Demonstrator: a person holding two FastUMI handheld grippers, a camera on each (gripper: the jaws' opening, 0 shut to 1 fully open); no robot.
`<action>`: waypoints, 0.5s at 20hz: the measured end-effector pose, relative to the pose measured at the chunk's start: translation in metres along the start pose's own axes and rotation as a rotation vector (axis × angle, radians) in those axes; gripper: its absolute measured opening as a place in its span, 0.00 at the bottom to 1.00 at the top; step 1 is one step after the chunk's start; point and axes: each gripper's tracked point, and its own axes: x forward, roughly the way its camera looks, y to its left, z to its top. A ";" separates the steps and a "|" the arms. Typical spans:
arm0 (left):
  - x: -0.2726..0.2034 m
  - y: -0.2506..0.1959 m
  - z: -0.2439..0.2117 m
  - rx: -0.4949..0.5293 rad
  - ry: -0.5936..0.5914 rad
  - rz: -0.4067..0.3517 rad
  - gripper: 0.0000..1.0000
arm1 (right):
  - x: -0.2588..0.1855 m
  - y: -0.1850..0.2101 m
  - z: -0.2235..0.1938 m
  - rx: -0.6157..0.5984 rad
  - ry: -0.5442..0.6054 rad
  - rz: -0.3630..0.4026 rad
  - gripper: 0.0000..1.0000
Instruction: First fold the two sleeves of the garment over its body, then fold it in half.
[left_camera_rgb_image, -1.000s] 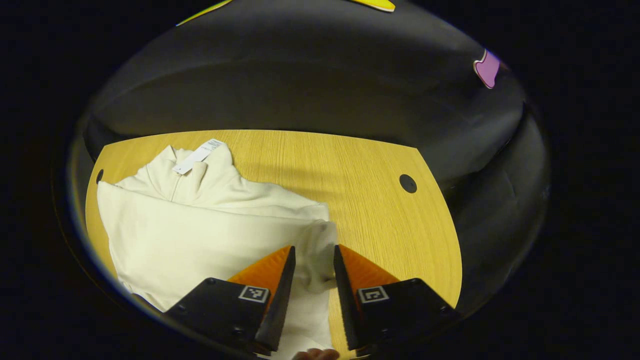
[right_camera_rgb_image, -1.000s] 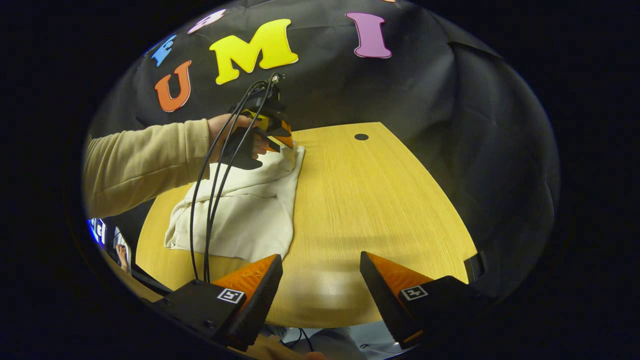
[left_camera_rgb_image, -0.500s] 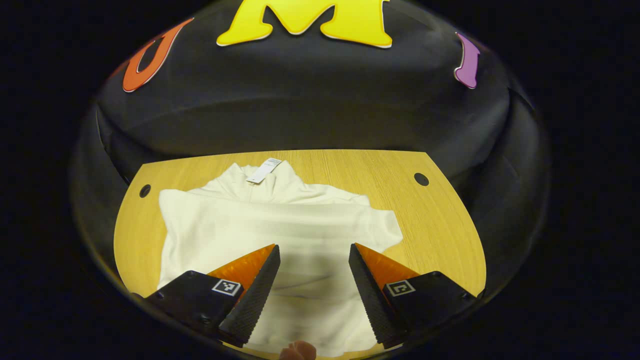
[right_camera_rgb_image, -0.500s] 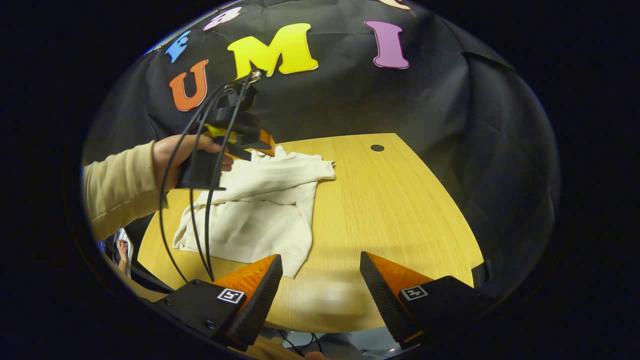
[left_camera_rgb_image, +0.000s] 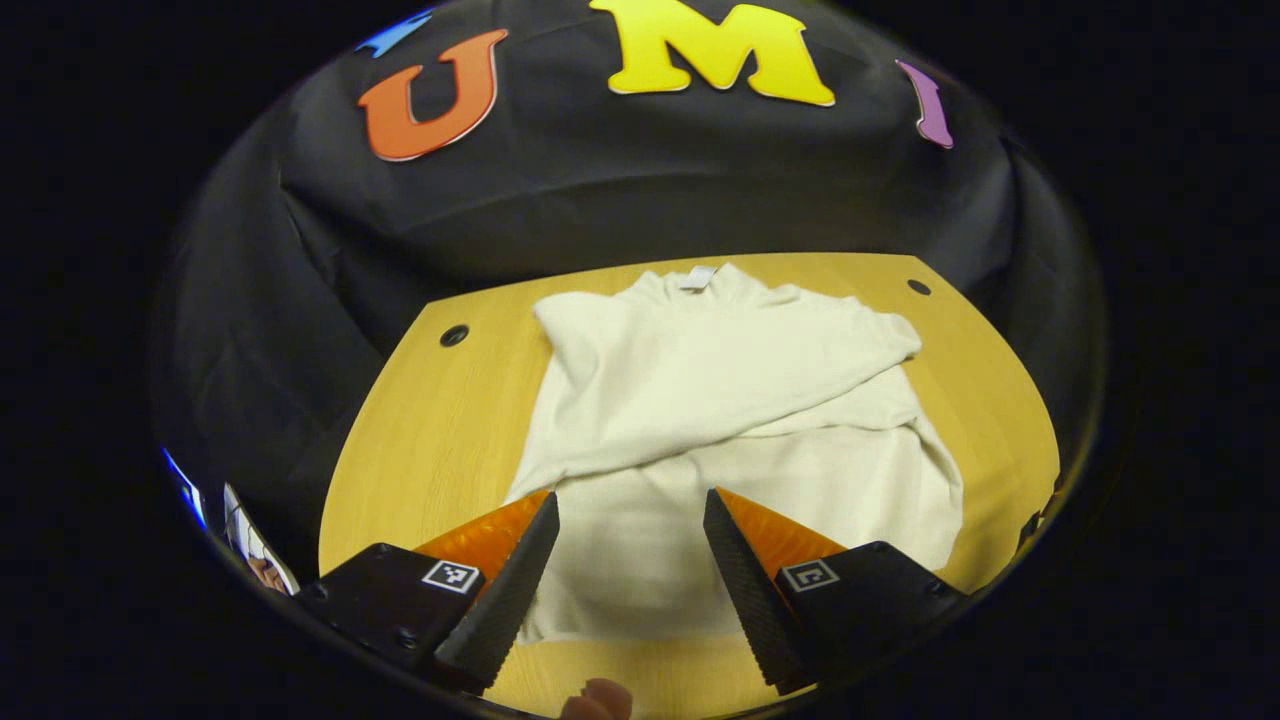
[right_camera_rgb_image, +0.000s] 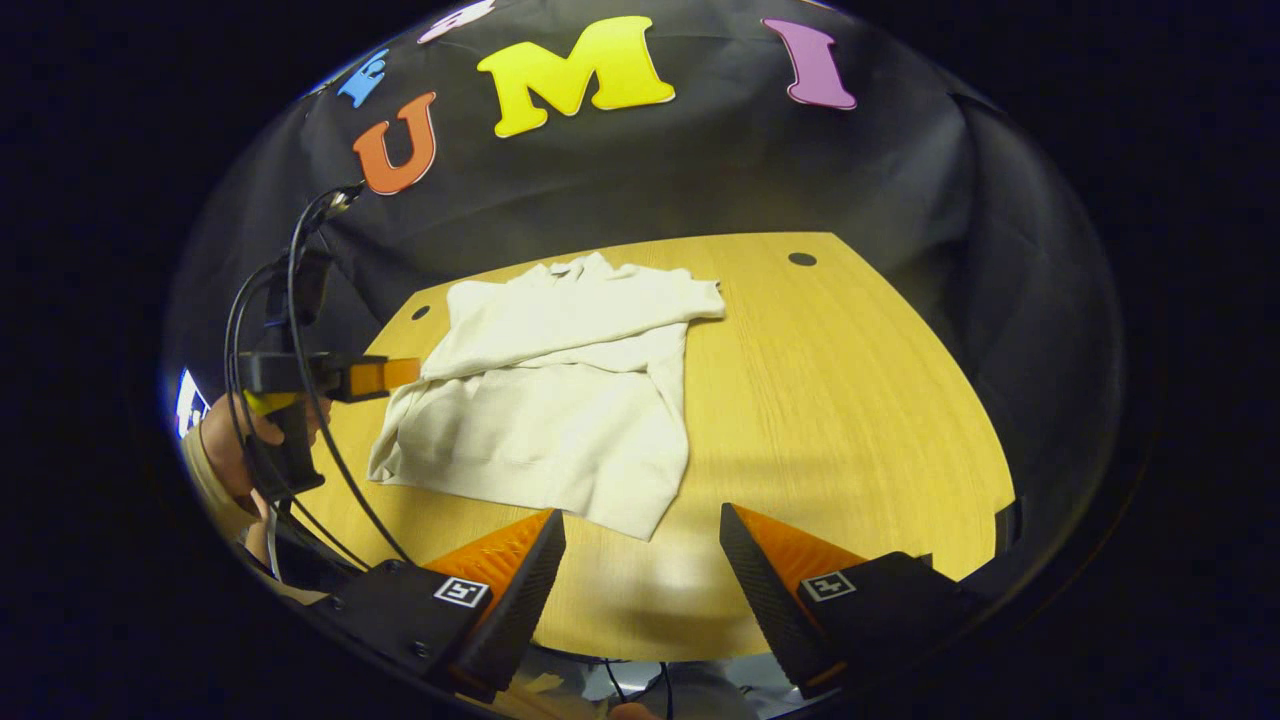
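Left gripper (left_camera_rgb_image: 630, 520) gapes above the sleeve-folded garment (left_camera_rgb_image: 740, 420).

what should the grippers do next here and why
Probably bring both open grippers, left and right, down to the garment's near hem to start the half fold: both sleeves already lie across the body, and neither gripper holds anything.

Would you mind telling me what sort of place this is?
Probably a recording booth: black cloth wall behind a wooden table, a cream garment on it, and a cabled left gripper held by a hand.
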 end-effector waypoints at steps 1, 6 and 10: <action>-0.001 0.011 -0.010 -0.011 0.016 0.020 0.93 | 0.006 0.002 -0.005 0.014 0.032 -0.009 0.97; -0.011 0.036 -0.044 -0.078 0.073 0.068 0.94 | 0.033 0.022 -0.006 -0.020 0.103 -0.024 0.96; 0.001 0.047 -0.074 -0.133 0.138 0.070 0.94 | 0.070 0.025 -0.016 0.061 0.197 -0.068 0.94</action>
